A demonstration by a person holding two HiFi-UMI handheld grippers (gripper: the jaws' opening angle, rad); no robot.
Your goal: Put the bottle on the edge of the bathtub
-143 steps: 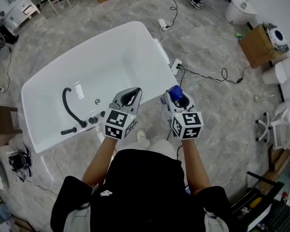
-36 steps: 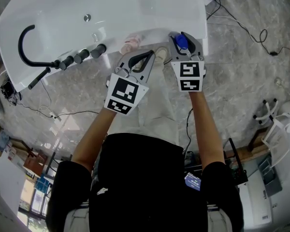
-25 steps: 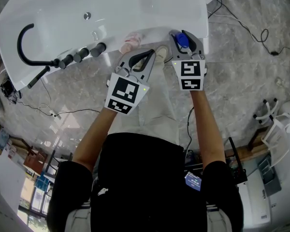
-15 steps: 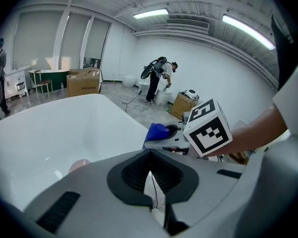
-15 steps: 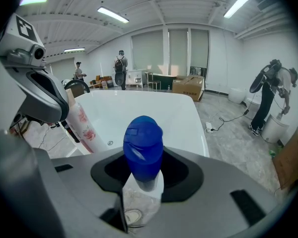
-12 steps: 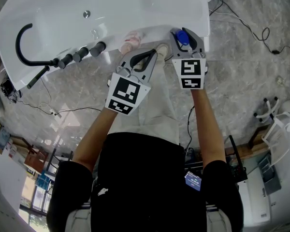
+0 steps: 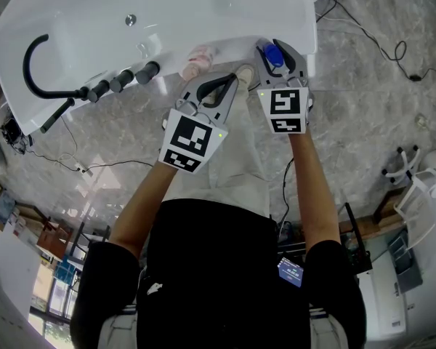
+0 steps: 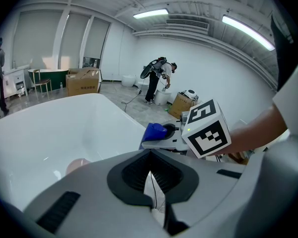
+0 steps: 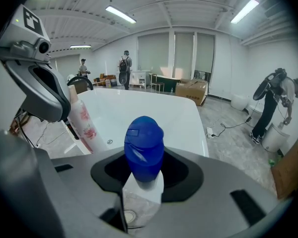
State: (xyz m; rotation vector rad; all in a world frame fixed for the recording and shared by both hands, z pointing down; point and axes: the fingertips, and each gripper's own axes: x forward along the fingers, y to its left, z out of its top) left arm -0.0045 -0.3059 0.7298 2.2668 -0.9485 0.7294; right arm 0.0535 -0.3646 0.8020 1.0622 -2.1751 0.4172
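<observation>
A white bottle with a blue cap [image 9: 144, 150] stands upright between the jaws of my right gripper [image 9: 143, 185], which is shut on it. In the head view that bottle [image 7: 273, 53] and the right gripper [image 7: 277, 62] are over the near right corner of the white bathtub [image 7: 306, 27]. Whether the bottle's base touches the rim is hidden. My left gripper [image 7: 219, 87] hangs just left of it, shut and empty; its jaws [image 8: 150, 182] meet in a thin line. A pink flowered bottle [image 7: 198, 62] stands on the near rim, between the grippers and the taps.
A black hose [image 7: 36, 60] and dark tap knobs [image 7: 123, 83] sit on the tub's left end. Cables [image 7: 381, 46] run over the marble floor to the right. The pink bottle [image 9: 84, 120] stands left of the held one. A person [image 9: 274, 108] and cardboard boxes [image 9: 191, 89] are far behind.
Since the oldest frame the person has stepped up to the tub, and the pink bottle now stands on its rim. Over the last second neither gripper has visibly moved.
</observation>
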